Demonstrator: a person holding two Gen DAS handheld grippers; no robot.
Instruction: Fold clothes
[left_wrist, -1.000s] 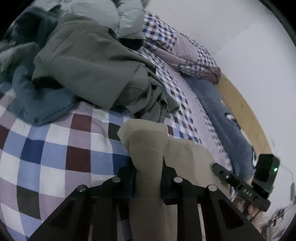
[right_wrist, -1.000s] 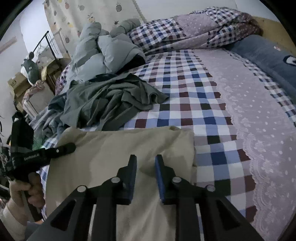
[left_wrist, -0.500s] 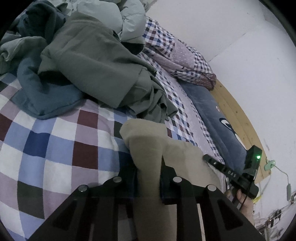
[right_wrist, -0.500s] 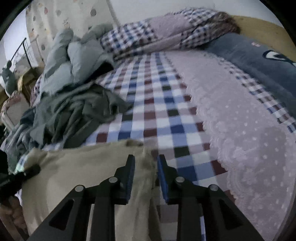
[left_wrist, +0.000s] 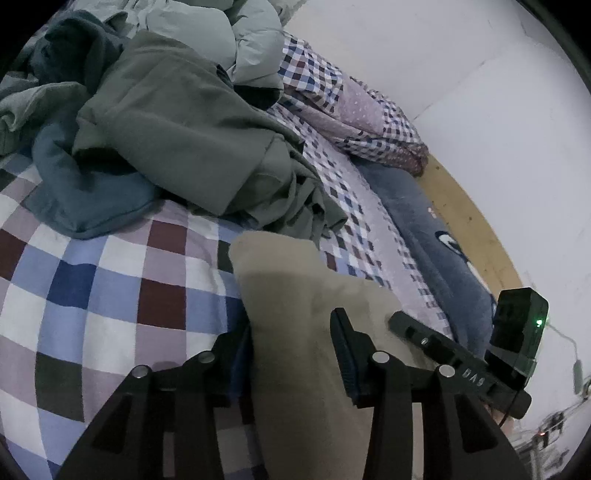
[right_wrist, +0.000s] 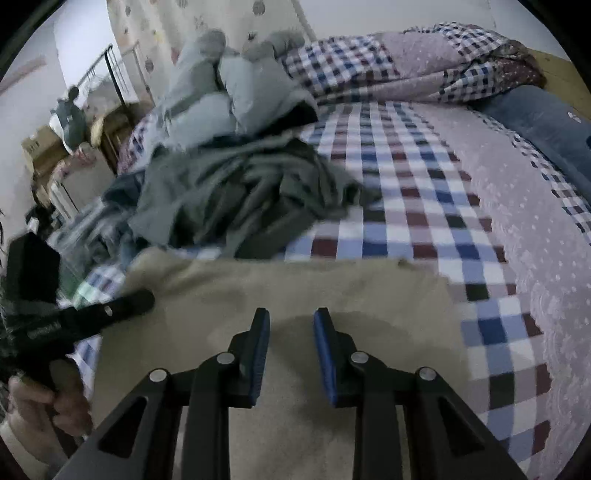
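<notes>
Beige garment spread on the checked bed, a claw parted at each end

The bed carries a heap of green clothes well beyond both claws. The beige garment lies flat under them, long axis seemingly crosswise between them, probably smoothed for a fold. Left claw stands wide astride its edge; right claw hovers narrowly parted, gripping nothing.

Black right tool with blue pads, silver screws, black left tool, green indicator light
</notes>
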